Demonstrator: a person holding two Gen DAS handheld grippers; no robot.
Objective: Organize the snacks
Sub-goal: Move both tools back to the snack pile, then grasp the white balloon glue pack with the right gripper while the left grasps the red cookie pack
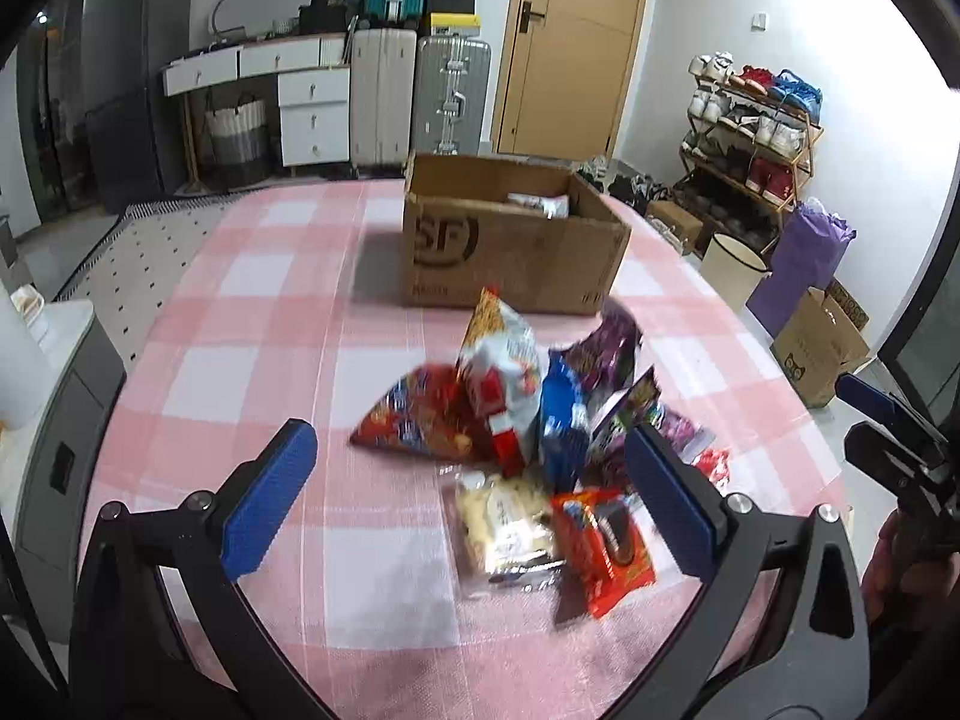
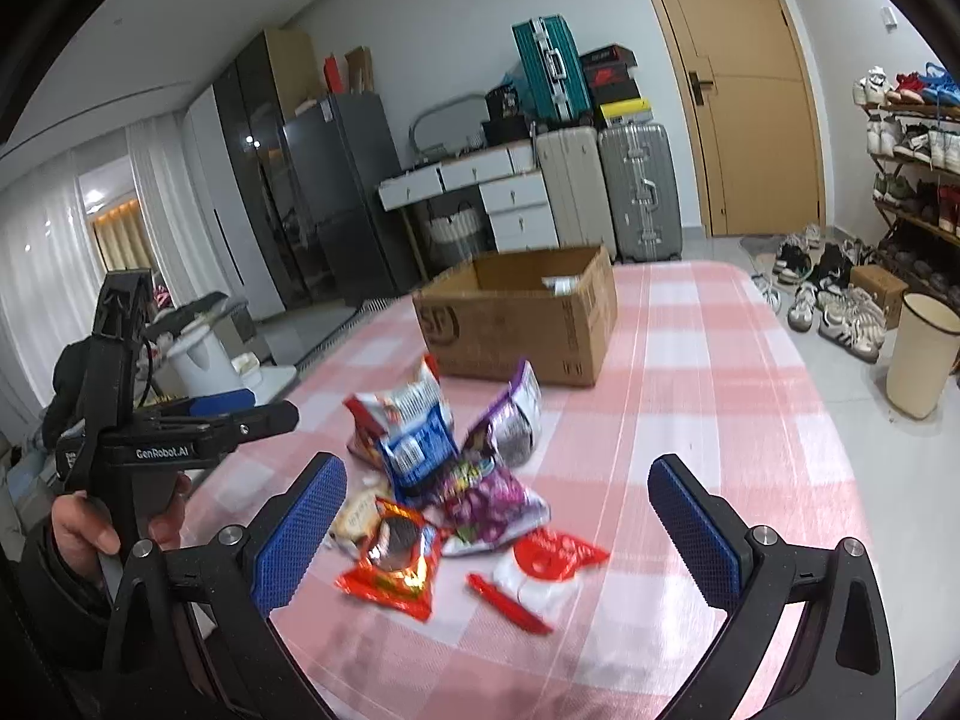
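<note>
The snacks [image 1: 528,438] are lying in a heap just in front of the box [image 1: 510,240]. Both grippers, left [image 1: 474,492] and right [image 2: 498,534], are hovering near the heap, fingers wide apart, holding nothing. Better to be taking one loose top packet only.

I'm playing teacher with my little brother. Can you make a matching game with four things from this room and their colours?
Things:
1. cardboard box
2. tablecloth
3. top suitcase
4. bin on the floor

Colours:
a. teal
b. cream
c. brown
d. pink and white checks

Pairs: 1-c, 2-d, 3-a, 4-b
</note>
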